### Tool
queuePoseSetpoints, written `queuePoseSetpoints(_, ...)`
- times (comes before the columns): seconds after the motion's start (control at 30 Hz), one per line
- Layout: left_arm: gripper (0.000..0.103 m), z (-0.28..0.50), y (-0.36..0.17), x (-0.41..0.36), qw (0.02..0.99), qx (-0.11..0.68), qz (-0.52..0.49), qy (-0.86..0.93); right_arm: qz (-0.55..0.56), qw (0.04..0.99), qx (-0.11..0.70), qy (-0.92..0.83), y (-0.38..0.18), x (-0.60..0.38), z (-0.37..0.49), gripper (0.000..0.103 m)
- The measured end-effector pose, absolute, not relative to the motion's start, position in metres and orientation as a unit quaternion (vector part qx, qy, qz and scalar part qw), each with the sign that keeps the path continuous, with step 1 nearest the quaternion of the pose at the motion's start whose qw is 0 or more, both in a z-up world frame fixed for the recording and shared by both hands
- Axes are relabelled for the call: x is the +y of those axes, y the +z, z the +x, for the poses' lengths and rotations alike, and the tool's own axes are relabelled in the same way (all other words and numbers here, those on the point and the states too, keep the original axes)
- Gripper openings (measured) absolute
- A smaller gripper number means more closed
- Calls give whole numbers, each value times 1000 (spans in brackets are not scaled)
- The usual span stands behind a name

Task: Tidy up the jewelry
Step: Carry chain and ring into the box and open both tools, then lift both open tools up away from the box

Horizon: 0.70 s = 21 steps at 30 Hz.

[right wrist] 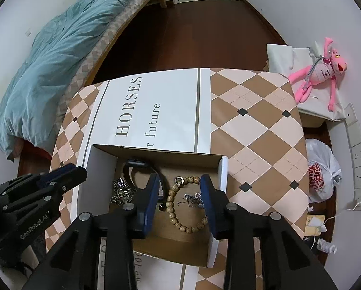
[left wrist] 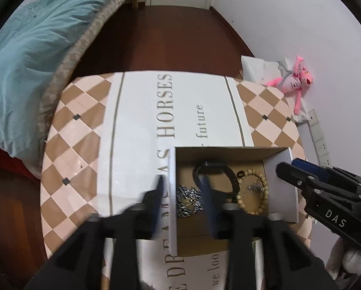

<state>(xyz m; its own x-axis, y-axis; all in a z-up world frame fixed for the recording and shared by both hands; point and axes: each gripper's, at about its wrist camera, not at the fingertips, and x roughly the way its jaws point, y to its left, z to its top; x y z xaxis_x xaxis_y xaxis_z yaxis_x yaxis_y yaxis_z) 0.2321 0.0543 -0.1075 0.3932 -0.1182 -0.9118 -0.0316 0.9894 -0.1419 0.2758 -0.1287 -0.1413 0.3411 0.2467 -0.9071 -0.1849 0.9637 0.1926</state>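
An open cardboard box (right wrist: 154, 236) with white outer walls sat on a counter (right wrist: 257, 130) covered in a tan and cream diamond pattern, partly on a white printed sheet (right wrist: 161, 101) lettered in grey. Inside the box lay the jewelry: a wooden bead bracelet (right wrist: 180, 222) toward the right, a thin silver chain (right wrist: 192, 199) inside its loop, a small ring (right wrist: 179, 180) near its top, a heap of heavier silver chain (right wrist: 121, 192) toward the left, and a dark watch-like band (right wrist: 134, 166) at the back. The right tongs (right wrist: 180, 188) pointed steeply down into the box with their blue-padded fingers parted on either side of the bracelet, pressing on nothing; they were released. The left tongs (left wrist: 184, 188) were blurred, also released, one finger standing outside the box's left wall and the other over the interior near the silver chain heap (left wrist: 189, 200), so they straddled that wall without clamping it. Each pair of tongs showed at the edge of the other's view. Beyond the counter were a bed with a teal quilt (right wrist: 52, 67) and a pink plush toy (right wrist: 323, 72) against the wall.
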Motion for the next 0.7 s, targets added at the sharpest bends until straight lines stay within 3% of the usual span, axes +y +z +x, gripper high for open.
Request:
queuePoseSetpoints(0.03, 70, 230, -105, 55, 836, 544, -67, -23, 26, 821, 556, 130, -139, -129, 274, 39)
queuePoseSetpoints(0.07, 78, 229, -102, 56, 840, 538, -66, -21, 25, 822, 554, 127, -137, -130, 272, 40)
queuePoseSetpoints(0.17, 90, 223, -96, 54, 849, 526, -51, -9, 3, 832, 544, 104, -131, -131, 264, 61)
queuePoseSetpoints(0.23, 95, 218, -96, 53, 849, 527, -44, -2, -19, 837, 542, 66, -130, -135, 257, 89)
queuePoseSetpoints(0.27, 96, 216, -96, 52, 849, 527, -43, 0, -27, 838, 541, 55, -130, -136, 255, 94)
queuePoseSetpoints(0.7, 97, 178, -84, 42, 856, 516, -30, 21, -29, 846, 532, -2, -121, -157, 201, 99)
